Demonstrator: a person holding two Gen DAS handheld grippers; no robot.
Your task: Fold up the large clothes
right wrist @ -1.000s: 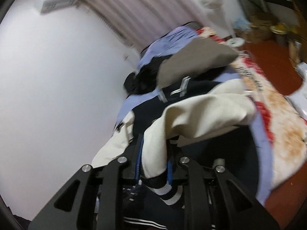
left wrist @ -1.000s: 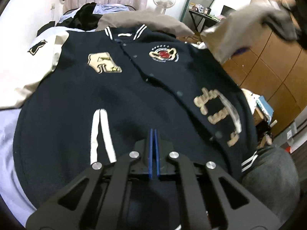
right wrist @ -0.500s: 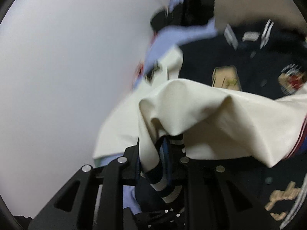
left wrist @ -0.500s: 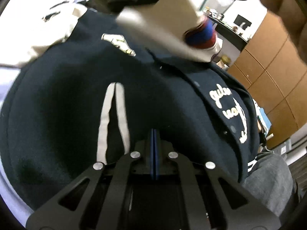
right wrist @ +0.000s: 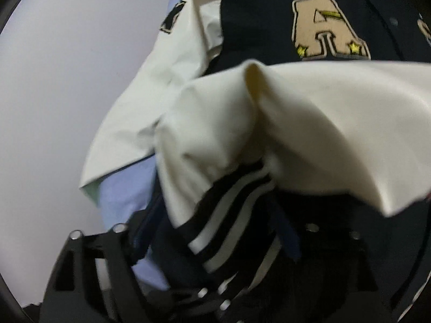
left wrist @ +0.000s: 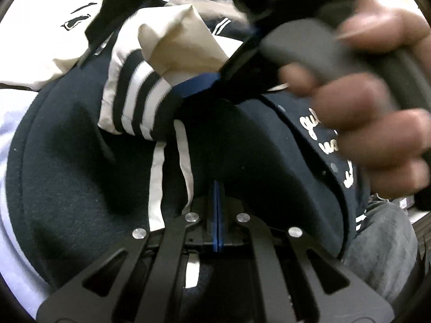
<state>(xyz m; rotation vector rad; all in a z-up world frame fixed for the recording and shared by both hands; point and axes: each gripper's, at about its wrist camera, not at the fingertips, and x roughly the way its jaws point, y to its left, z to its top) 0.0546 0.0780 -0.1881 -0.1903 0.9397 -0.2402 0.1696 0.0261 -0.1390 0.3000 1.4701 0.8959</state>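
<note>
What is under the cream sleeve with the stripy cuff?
The cream sleeve lies across the dark jacket front, just below the letter patch. Whatever else sits beneath the fold is covered.

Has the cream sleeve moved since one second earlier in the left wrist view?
Yes. The cream sleeve has swung from the far right across onto the navy jacket front; its striped cuff now lies by the white pocket stripes.

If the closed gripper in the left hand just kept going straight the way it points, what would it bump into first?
Most likely the dark navy jacket lying right under and ahead of the left gripper, near its cream stripe. The striped cuff lies further along. Depth is hard to judge through this lens.
</note>
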